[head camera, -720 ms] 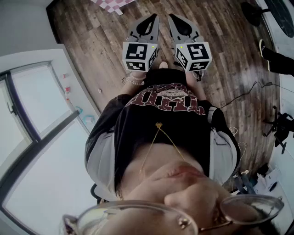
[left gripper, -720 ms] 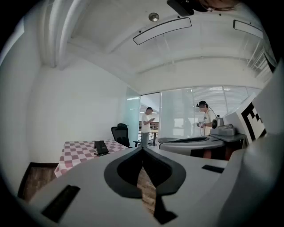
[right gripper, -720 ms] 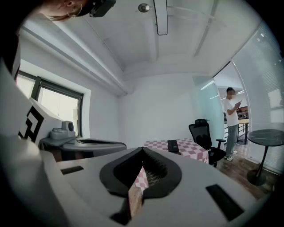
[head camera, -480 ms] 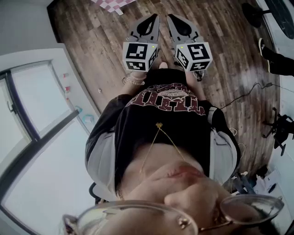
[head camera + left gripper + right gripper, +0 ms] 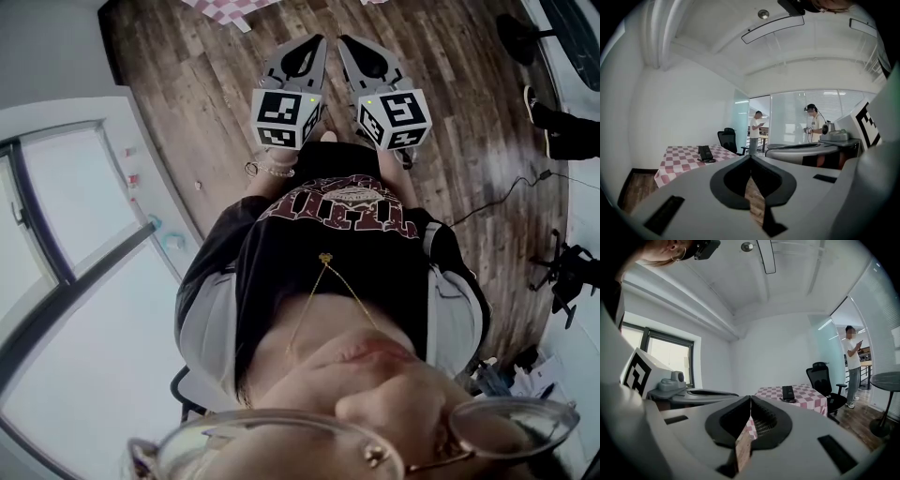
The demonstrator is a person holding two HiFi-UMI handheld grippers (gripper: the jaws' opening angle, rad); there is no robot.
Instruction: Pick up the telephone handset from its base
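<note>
A black telephone [image 5: 705,153] with its handset on the base lies on a table with a red-and-white checked cloth [image 5: 677,163], far ahead across the room. The right gripper view shows the same telephone [image 5: 788,393] on that table [image 5: 808,393]. My left gripper [image 5: 750,157] and right gripper [image 5: 750,398] are both shut with nothing between the jaws. In the head view the left gripper [image 5: 315,43] and right gripper [image 5: 344,43] are held side by side in front of the person's body over the wooden floor. A corner of the checked cloth [image 5: 230,7] shows at the top edge.
A black office chair [image 5: 821,379] stands beside the table. A person [image 5: 754,131] stands by the glass partition and another person [image 5: 814,123] with a headset stands further right. A round dark table [image 5: 887,379] is at the right. A cable [image 5: 497,192] lies on the floor.
The head view has shifted a little over the floor. Both grippers stay side by side and shut, in the same pose.
</note>
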